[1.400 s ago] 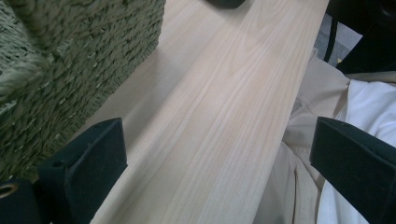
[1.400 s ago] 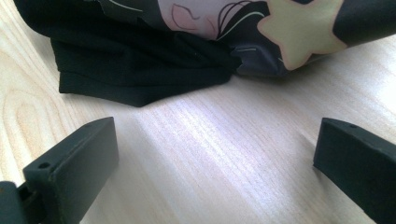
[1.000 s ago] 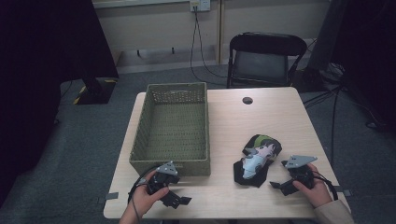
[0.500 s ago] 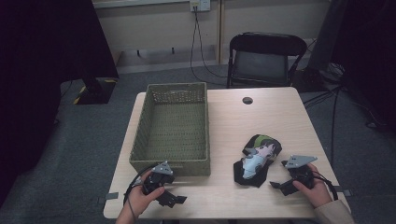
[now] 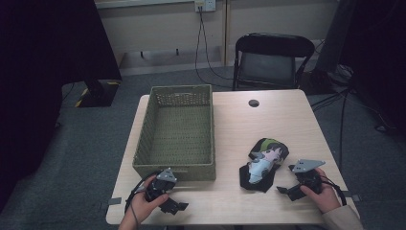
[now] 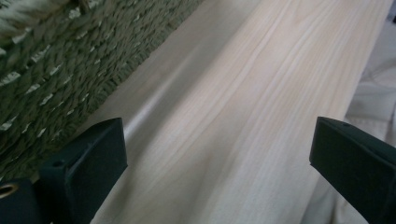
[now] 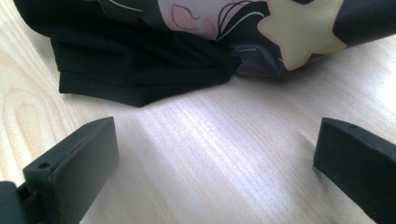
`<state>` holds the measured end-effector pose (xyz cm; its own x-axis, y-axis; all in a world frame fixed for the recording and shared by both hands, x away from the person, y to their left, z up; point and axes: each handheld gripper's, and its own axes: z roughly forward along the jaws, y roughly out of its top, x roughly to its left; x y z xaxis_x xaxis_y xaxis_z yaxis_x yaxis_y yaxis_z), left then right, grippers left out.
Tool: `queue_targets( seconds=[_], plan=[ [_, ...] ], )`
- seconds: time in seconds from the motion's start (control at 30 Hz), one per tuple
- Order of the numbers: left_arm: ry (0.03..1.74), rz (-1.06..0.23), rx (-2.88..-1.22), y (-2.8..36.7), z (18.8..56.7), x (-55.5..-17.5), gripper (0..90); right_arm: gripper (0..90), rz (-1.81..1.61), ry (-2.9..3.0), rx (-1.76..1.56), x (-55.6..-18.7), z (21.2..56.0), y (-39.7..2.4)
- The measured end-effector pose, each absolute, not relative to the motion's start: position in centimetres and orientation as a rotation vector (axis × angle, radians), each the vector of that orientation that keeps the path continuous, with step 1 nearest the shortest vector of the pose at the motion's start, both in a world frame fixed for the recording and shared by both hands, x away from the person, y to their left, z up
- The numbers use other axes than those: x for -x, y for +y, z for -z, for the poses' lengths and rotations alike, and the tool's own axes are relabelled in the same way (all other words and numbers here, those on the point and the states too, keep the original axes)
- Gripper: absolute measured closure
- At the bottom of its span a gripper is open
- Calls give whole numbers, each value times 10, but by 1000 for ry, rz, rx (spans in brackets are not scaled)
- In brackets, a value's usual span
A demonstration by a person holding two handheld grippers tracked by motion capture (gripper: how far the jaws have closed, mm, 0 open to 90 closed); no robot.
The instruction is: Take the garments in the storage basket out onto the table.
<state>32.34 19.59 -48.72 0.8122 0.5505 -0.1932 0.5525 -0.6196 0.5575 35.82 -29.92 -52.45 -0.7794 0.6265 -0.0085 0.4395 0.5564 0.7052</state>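
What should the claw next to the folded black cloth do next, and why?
Probably slide the right claw forward toward the folded cloth. Its jaws are wide open and holding nothing, the cloth's black edge lies just ahead on the table, and the green basket is empty.

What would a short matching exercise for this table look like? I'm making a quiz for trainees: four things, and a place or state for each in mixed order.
Things:
1. woven basket
2. printed cloth
3. small dark round object
4. left gripper

Places or states:
A. near the table's far edge, in front of the chair
B. open over bare wood, beside the basket's near wall
C. on the table's left half, nothing inside
D. bunched up on the table, just ahead of the right gripper

Pairs: 1-C, 2-D, 3-A, 4-B
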Motion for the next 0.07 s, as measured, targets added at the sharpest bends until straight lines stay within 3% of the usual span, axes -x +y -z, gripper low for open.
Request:
queue_targets(
  seconds=[0.07],
  plan=[
    [804, -20, -2393, 195, 490, -323, 35, 0, -1041, 2535, -887, -358, 524, -299]
  ],
)
